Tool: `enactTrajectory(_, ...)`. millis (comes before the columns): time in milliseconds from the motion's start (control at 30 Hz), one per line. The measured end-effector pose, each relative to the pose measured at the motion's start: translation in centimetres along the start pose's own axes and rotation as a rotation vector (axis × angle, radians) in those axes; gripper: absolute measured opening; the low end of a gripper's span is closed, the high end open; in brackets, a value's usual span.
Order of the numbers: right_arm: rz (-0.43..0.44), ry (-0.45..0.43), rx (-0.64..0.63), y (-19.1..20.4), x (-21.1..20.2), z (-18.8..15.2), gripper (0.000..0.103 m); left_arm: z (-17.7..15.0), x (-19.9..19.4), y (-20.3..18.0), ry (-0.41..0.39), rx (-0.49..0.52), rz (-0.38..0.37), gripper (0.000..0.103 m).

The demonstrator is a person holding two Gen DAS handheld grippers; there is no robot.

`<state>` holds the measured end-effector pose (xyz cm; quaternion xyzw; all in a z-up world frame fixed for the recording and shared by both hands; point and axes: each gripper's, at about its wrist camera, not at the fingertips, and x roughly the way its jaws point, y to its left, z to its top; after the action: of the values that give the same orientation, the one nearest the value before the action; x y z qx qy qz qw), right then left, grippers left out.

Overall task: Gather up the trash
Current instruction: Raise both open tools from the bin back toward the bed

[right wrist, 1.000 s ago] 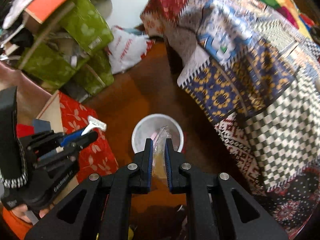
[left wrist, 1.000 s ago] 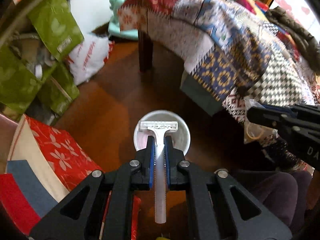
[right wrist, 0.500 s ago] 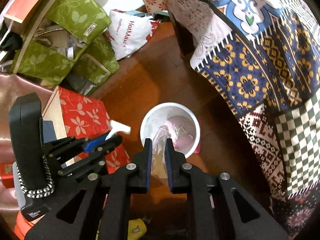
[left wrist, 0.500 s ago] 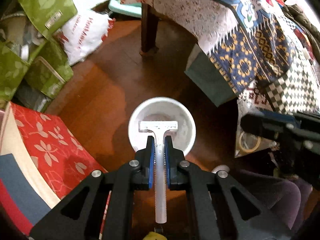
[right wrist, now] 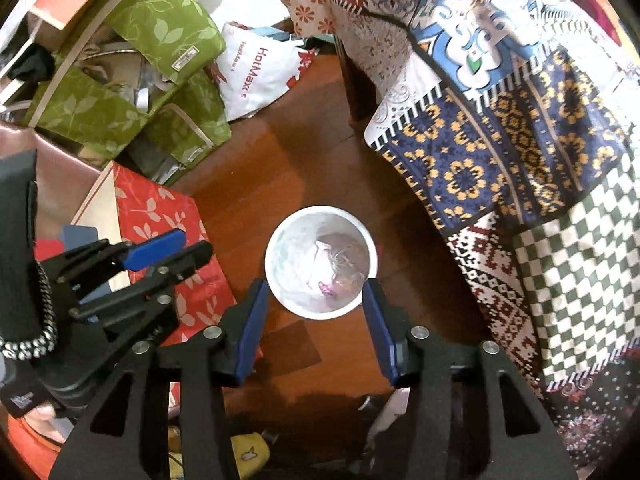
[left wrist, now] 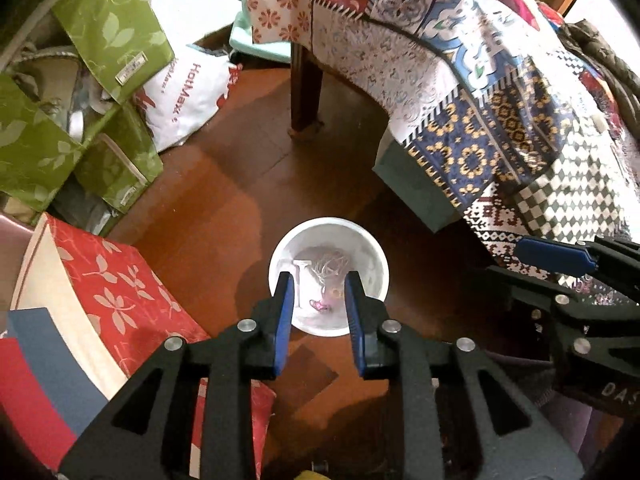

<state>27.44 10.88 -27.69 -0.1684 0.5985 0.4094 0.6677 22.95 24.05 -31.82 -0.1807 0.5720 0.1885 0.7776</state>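
Note:
A white round bin (left wrist: pixel 375 257) (right wrist: pixel 280 236) stands on the wooden floor, straight below both grippers. Inside lie a white razor (left wrist: pixel 301 276), a tangle of hair or thread (left wrist: pixel 330 266), a pink scrap (right wrist: pixel 326 288) and a clear wrapper (right wrist: pixel 345 277). My left gripper (left wrist: pixel 317 278) hangs over the bin with its jaws opening and nothing between them. My right gripper (right wrist: pixel 315 286) is above the same bin, its jaws opening wider, also with nothing held. Each gripper shows in the other's view: the right gripper (left wrist: pixel 506 260) at the right, the left gripper (right wrist: pixel 192 243) at the left.
A patchwork quilt (left wrist: pixel 460 92) drapes a table with a dark wooden leg (left wrist: pixel 305 92) behind the bin. Green leaf-print bags (left wrist: pixel 100 32) and a white shopping bag (left wrist: pixel 188 92) crowd the far left. A red floral box (left wrist: pixel 116 280) stands close to the bin's left.
Both grippers have opened. The razor has left the left gripper and the clear wrapper has left the right one; both now lie in the bin.

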Motion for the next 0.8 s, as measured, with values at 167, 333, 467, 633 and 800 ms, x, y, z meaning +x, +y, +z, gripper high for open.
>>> enactTrajectory(167, -0.032, -0.076, -0.024, 0.0, -3.4, -1.1, 0.045, -0.8, -3.6, -1.2, -0.061, 0.038, 0.018, 0.025)
enactTrajectory(333, -0.085, -0.179, -0.035, -0.6, -8.0, -2.8, 0.045, -1.5, -8.0, -3.0, -0.142, 0.072, 0.021, 0.025)
enactTrajectory(467, -0.120, -0.262, -0.025, -1.6, -11.6, -4.5, 0.045, -1.8, -11.6, -5.1, -0.213, 0.109, 0.022, 0.025)
enactTrajectory(633, -0.143, -0.368, 0.006, -3.2, -16.3, -6.9, 0.045, -2.3, -16.3, -8.7, -0.314, 0.152, 0.004, 0.025)
enactTrajectory(800, -0.181, -0.474, 0.029, -4.9, -20.9, -9.2, 0.045, -2.5, -20.0, -13.2, -0.407, 0.188, -0.048, 0.025)
